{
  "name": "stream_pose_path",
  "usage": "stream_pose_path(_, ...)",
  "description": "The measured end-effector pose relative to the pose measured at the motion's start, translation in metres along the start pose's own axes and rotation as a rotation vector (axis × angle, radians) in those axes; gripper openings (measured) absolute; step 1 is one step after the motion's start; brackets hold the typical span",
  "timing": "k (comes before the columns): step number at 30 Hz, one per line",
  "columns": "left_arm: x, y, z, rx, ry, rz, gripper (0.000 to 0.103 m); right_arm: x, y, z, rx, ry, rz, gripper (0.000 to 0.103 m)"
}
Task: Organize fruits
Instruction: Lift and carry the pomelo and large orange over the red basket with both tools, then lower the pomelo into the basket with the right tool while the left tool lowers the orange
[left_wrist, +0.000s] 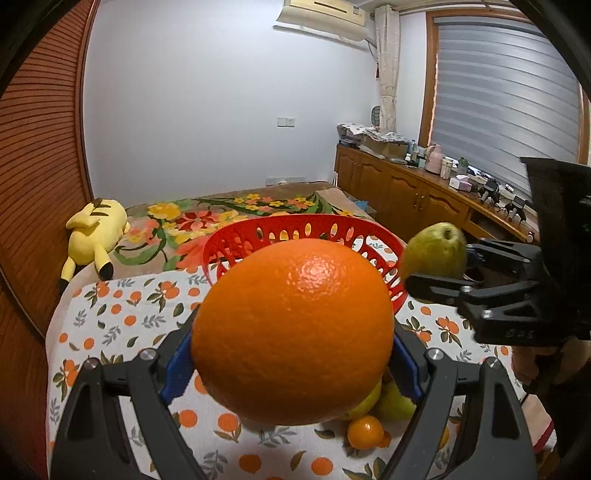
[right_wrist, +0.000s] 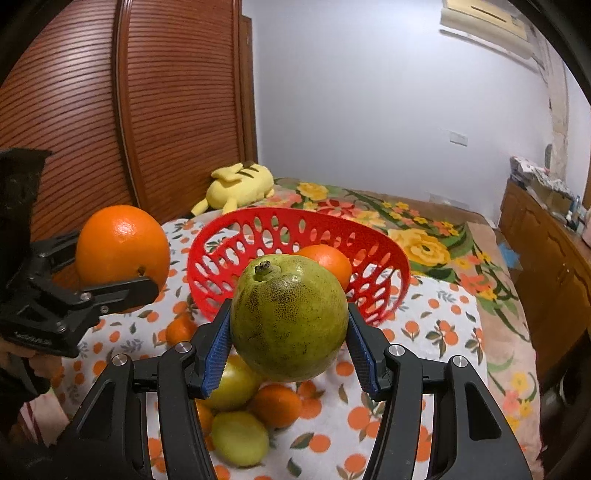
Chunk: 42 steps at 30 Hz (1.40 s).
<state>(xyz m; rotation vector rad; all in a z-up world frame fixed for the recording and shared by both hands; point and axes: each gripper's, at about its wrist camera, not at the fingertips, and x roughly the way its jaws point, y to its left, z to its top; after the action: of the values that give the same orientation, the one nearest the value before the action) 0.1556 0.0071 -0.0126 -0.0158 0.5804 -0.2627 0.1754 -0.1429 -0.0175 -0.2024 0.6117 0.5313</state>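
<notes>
Left gripper (left_wrist: 291, 354): a large orange (left_wrist: 291, 332) is clamped between its blue pads and held up off the cloth, near the basket.
Right gripper (right_wrist: 290, 339): a green pear-like fruit (right_wrist: 290, 317), stem end up, is gripped between its blue pads and held in the air in front of the basket.
Red basket (right_wrist: 258, 221): a perforated plastic bowl is set on the tablecloth (right_wrist: 436, 332), which is printed with oranges; one small orange (right_wrist: 328, 260) is seen inside it.
Loose fruit: two yellow-green fruits (right_wrist: 240, 437) and a small orange (right_wrist: 277, 404) are left lying together on the cloth beneath the right gripper.
Background: a yellow plush toy (right_wrist: 240, 182) is laid on the floral bedspread (right_wrist: 417, 236) behind.
</notes>
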Motion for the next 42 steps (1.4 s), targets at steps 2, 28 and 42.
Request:
stream_pose_path(2, 0.005, 0.001, 0.002, 0.001, 0.003, -0.004, 0.086, 0.009, -0.003, 0.002, -0.006, 0.011, 0.0, 0.059)
stream_pose_path(28, 0.083, 0.013, 0.033, 0.023, 0.064, -0.03, 0.086, 0.078, -0.019, 0.004, -0.033, 0.158, 0.048, 0.059)
stream_pose_path(42, 0.098, 0.015, 0.028, 0.022, 0.095, -0.017, 0.087, 0.076, -0.025, 0.012, -0.022, 0.119, 0.05, 0.059)
